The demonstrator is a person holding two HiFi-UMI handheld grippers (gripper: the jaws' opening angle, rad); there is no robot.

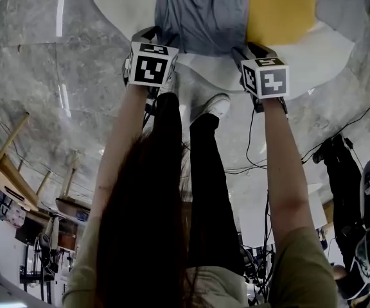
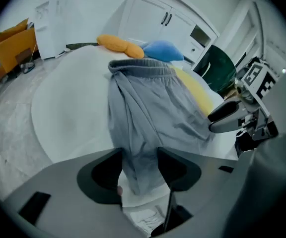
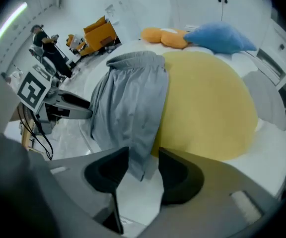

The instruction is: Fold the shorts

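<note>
The grey shorts point(image 2: 148, 108) are being seen laid out ahead of both grippers. A leg hem is drooping unpinched between the half-parted jaws of the left gripper point(image 2: 139, 170) and of the right gripper point(image 3: 143, 171). Such soft, light, limp cloth is probably best being gripped at the hem corners. Ahead-right of the right gripper, room is being taken by a yellow cushion point(image 3: 207, 103).
</note>
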